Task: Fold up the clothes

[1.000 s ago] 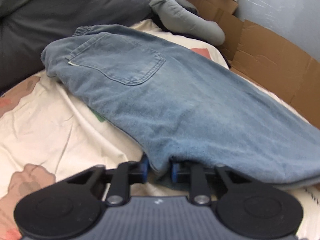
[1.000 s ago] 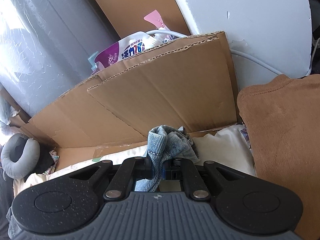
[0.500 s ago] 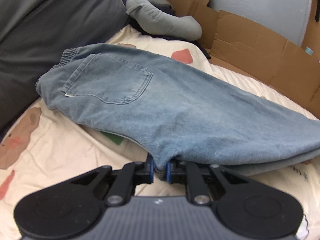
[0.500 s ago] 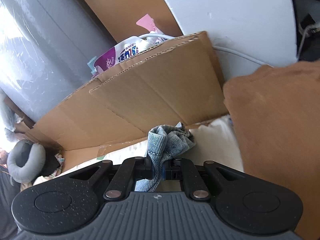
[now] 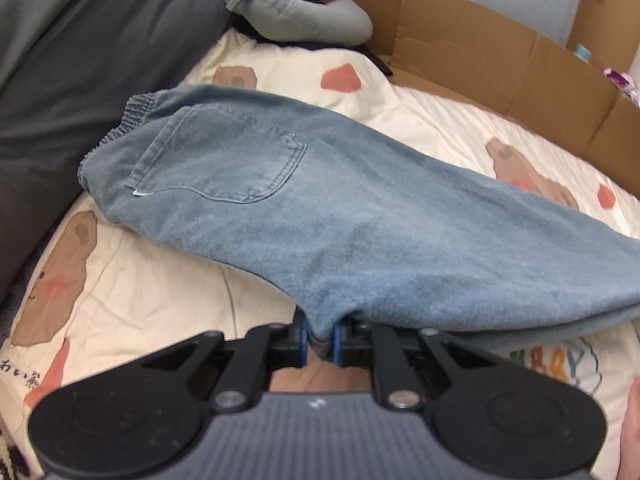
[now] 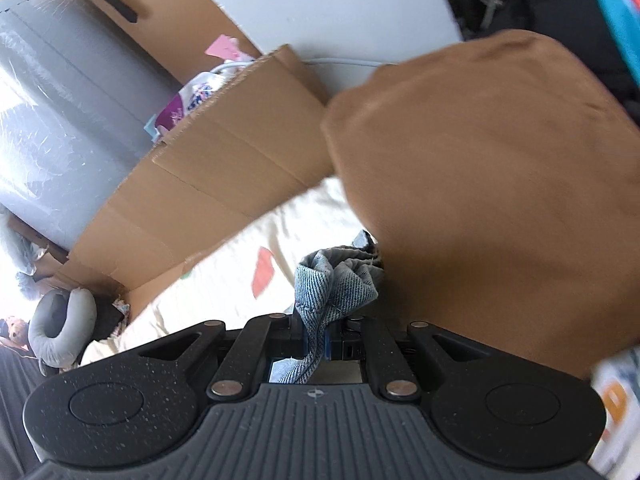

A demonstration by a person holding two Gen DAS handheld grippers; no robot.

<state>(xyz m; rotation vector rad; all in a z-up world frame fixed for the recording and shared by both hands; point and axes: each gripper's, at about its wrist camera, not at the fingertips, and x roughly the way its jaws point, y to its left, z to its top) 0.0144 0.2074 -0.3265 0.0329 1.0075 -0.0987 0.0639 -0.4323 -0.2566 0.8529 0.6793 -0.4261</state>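
Note:
Light blue jeans (image 5: 360,220), folded lengthwise with the back pocket up, stretch across the printed cream bedsheet (image 5: 140,300) in the left wrist view. The elastic waistband lies at the far left. My left gripper (image 5: 320,336) is shut on the near edge of the denim, which is lifted off the sheet there. In the right wrist view my right gripper (image 6: 316,332) is shut on a bunched end of the jeans (image 6: 336,280), which sticks up between the blue pads.
A brown garment (image 6: 480,200) fills the right of the right wrist view. Cardboard walls (image 5: 480,64) line the far side of the bed. A grey neck pillow (image 5: 296,20) lies at the back and a dark grey cushion (image 5: 80,60) at the left.
The left gripper has risen and lifted the jeans' near edge, so more of the sheet shows. The right gripper has swung sideways with its denim end, and the brown garment now looms much larger.

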